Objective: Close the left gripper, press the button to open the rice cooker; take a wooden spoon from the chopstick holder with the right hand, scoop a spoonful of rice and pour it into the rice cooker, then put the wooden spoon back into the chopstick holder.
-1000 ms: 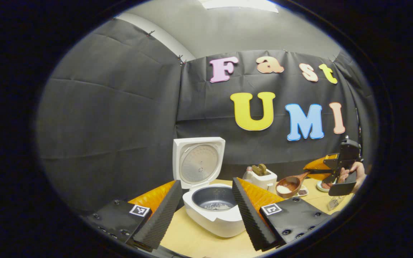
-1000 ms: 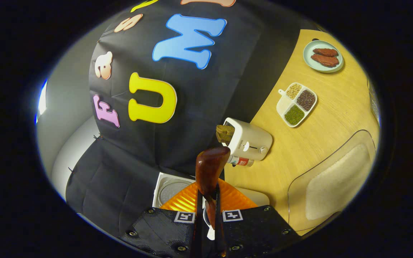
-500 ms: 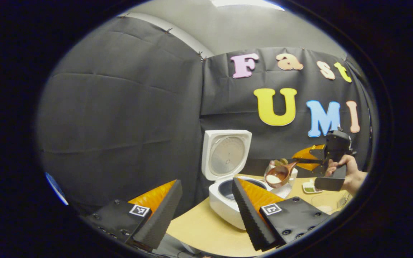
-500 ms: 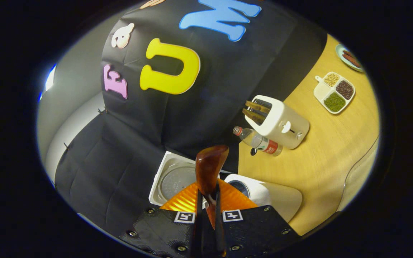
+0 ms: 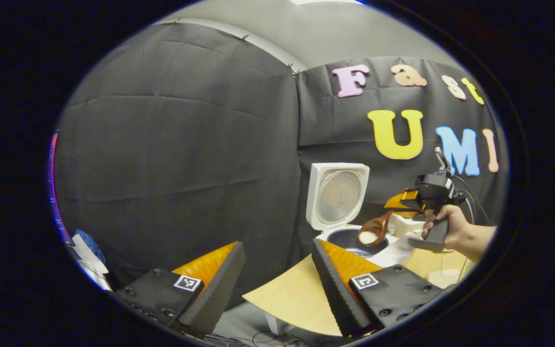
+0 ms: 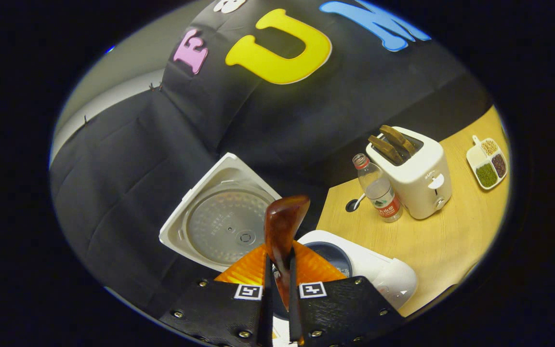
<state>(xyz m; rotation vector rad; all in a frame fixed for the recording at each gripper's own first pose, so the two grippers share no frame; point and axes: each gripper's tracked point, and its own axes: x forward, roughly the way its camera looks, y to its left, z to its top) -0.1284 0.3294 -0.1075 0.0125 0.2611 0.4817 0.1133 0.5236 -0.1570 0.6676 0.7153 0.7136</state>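
Black cloth walls close in a booth around a pale wooden table (image 6: pixel 431 241), where the rice cooker (image 6: pixel 378 270) sits with its lid (image 6: pixel 224 217) swung up and standing open just ahead of the right gripper (image 6: pixel 277 289). That gripper's two fingers are clamped together on the handle of the wooden spoon (image 6: pixel 282 226), whose bowl juts forward past the fingertips; from the left gripper view the spoon (image 5: pixel 374 231) carries a small white heap of rice and hangs over the dark inner pot (image 5: pixel 350 239), tilted down at the bowl end. The left gripper (image 5: pixel 277 284) is held well back from the cooker, fingers spread apart with nothing between them. The main risk, as I judge it, is spilling: if the spoon rolls before its bowl is properly over the pot's mouth, grains would land on the cooker's white rim or the table. The thin handle could also twist in the narrow grip and dump the load to one side, and a forward swing could knock the upright lid. The spoon is dark, glossy reddish-brown wood with a rounded bowl. Beyond the cooker, to the right of the right gripper, stand a water bottle (image 6: pixel 378 188), a white toaster (image 6: pixel 417 173) and a divided dish of grains (image 6: pixel 487 161)
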